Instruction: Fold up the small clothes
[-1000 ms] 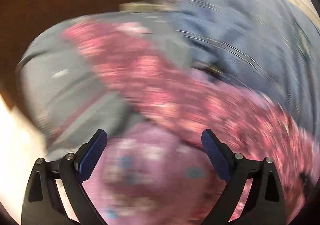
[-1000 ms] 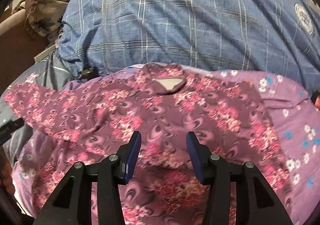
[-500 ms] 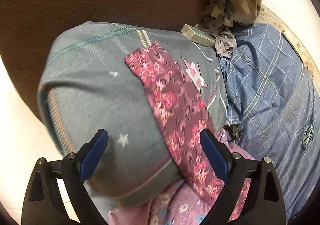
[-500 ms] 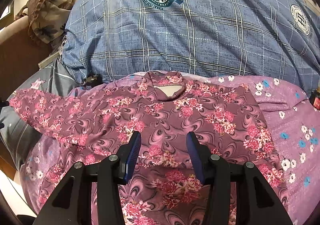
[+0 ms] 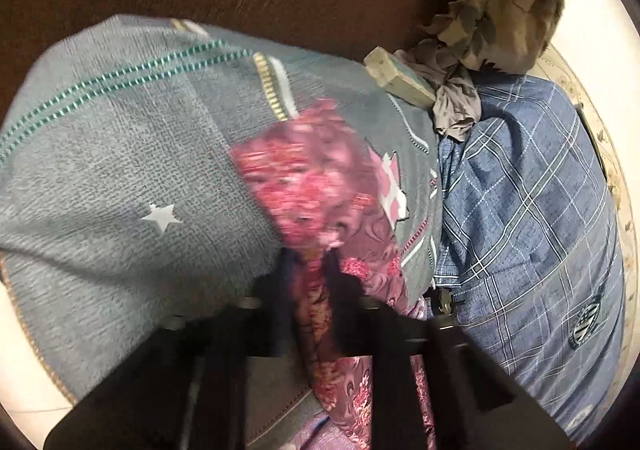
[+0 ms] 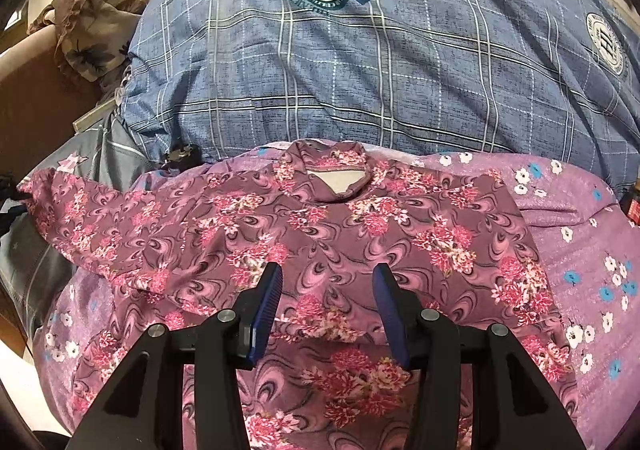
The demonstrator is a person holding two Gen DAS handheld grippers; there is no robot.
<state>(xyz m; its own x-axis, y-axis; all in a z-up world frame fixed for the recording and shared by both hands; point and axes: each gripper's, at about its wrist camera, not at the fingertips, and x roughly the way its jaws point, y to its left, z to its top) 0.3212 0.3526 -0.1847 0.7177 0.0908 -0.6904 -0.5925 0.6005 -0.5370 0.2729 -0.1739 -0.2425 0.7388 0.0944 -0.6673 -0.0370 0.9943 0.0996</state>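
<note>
On the purple sheet [image 6: 580, 234], just in front of the blue quilt [image 6: 380, 70], the floral top [image 6: 320, 234] lies flat with its collar toward the quilt. One sleeve [image 5: 308, 186] reaches past the sheet onto the grey blanket [image 5: 120, 170], where the left tool [image 5: 308, 262] is clamped on it. The right tool [image 6: 326, 290] hovers over the top's middle, its fingers apart and holding nothing.

Motion blur is smearing the sleeve end [image 5: 304, 186] and the left gripper [image 5: 308, 262] in the left wrist view, so its fingers [image 5: 280, 290] are showing only as dark shapes. In the right wrist view, the right gripper [image 6: 326, 290] is covering the lower middle of the floral shirt [image 6: 320, 234], and the bottom edge is cutting off its hem.
</note>
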